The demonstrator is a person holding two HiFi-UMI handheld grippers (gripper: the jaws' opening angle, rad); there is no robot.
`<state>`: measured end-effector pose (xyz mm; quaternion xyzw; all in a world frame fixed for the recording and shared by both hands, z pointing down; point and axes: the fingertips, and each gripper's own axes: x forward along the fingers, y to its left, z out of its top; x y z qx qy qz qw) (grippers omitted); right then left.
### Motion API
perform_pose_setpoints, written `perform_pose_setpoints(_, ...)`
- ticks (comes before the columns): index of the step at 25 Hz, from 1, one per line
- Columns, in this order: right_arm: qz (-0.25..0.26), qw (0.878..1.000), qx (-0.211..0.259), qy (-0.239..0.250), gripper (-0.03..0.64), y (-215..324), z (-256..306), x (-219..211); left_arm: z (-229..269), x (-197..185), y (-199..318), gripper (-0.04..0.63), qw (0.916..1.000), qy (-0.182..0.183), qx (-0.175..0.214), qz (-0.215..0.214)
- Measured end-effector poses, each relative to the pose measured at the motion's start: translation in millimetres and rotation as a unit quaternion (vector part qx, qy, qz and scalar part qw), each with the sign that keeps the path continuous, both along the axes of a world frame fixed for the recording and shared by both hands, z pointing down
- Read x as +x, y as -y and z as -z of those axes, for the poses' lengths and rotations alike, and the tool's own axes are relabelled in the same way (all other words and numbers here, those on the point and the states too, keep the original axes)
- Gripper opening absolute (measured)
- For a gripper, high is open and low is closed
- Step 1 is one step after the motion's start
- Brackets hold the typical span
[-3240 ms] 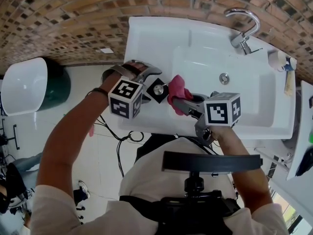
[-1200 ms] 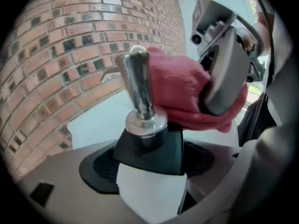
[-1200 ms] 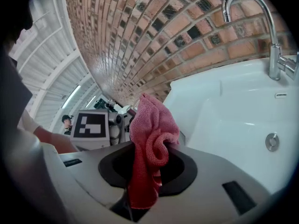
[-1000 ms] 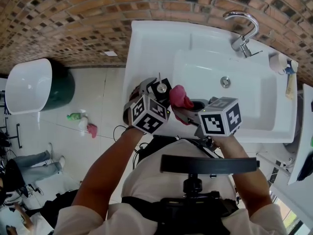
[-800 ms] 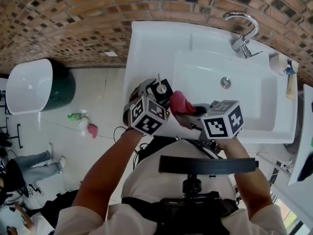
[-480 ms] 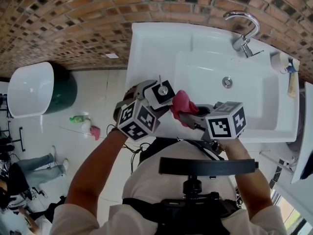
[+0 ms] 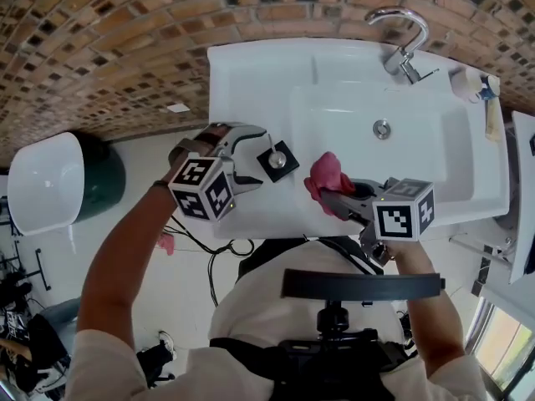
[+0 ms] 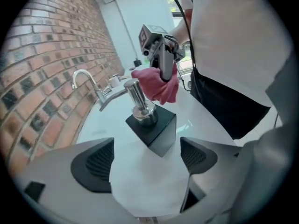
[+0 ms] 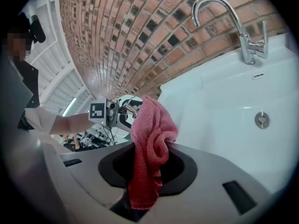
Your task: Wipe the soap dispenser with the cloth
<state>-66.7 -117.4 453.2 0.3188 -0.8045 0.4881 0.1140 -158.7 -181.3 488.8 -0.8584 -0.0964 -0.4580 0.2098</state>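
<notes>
The soap dispenser [image 7: 277, 160], a black square block with a chrome pump, stands upright on the white sink's front left rim [image 7: 242, 82]. My left gripper [image 7: 255, 154] sits just left of it. Its jaws have just been opening and stand wide, with nothing between them. In the left gripper view the dispenser [image 8: 152, 125] stands free just beyond the left gripper [image 8: 145, 160] and its dark pads [image 8: 93, 164]. My right gripper [image 7: 338, 197] is shut on a pink cloth [image 7: 328, 176], held right of the dispenser and apart from it. The cloth [image 9: 149, 143] hangs bunched from the right gripper [image 9: 147, 171].
A chrome faucet [image 7: 401, 32] rises at the sink's far edge, above the basin and its drain [image 7: 381, 128]. Small items [image 7: 476, 86] lie on the sink's right end. A white rounded fixture [image 7: 38, 182] stands on the floor to the left. A brick wall runs behind.
The left gripper has let go of the dispenser, rolled and drawn back to the left. The dispenser stays standing on the rim. The right gripper with the cloth has barely moved.
</notes>
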Motion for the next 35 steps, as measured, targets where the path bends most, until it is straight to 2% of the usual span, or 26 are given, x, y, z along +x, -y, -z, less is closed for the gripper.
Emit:
perform_pose_setpoints(2,-0.023,1.0,-0.004,-0.004,0.107,-3.5,-4.2,6.5,-5.4,5.0,0.4,0.456,0.9986,0.01,-0.012,-0.05)
perform_pose_setpoints(8,-0.073,0.997,-0.024,-0.005,0.107,-14.5,-21.3,10.4,-15.1,30.5,-5.9,0.456,0.9887,0.015,-0.054,-0.139)
perform_pose_setpoints(10,-0.084,0.996,-0.037,-0.006,0.107,-17.6,-29.6,6.2,-20.9,36.1,-12.8,0.456,0.9845,0.017,-0.065,-0.162)
perform_pose_setpoints(12,-0.091,0.995,-0.047,-0.012,0.107,-17.9,-38.1,1.8,-24.5,40.6,-17.8,0.451,0.9836,0.008,-0.079,-0.162)
perform_pose_setpoints(15,-0.086,0.995,-0.059,-0.01,0.107,-16.5,-48.1,-8.0,-21.3,45.6,-18.4,0.442,0.9867,-0.023,-0.107,-0.12)
perform_pose_setpoints(19,-0.065,0.996,-0.067,-0.003,0.107,-13.2,-54.9,-19.8,-19.1,46.7,-14.3,0.437,0.9907,-0.062,-0.109,-0.053)
perform_pose_setpoints(22,-0.054,0.996,-0.064,-0.004,0.107,-5.3,-54.6,-25.1,-18.3,44.9,-5.8,0.436,0.991,-0.085,-0.102,0.019)
perform_pose_setpoints(25,-0.047,0.997,-0.061,-0.008,0.107,5.3,-54.2,-27.1,-17.3,42.8,2.8,0.436,0.9858,-0.094,-0.093,0.102)
perform_pose_setpoints(28,-0.038,0.998,-0.059,-0.009,0.107,15.8,-54.5,-26.9,-15.2,41.3,9.0,0.432,0.9714,-0.098,-0.096,0.194)
perform_pose_setpoints(31,-0.022,0.998,-0.057,-0.012,0.107,23.2,-55.0,-26.1,-11.9,41.9,10.7,0.424,0.9481,-0.108,-0.109,0.278)
perform_pose_setpoints(35,-0.001,0.999,-0.053,-0.012,0.107,26.8,-53.7,-25.0,-9.1,40.7,12.5,0.42,0.9188,-0.122,-0.112,0.359)
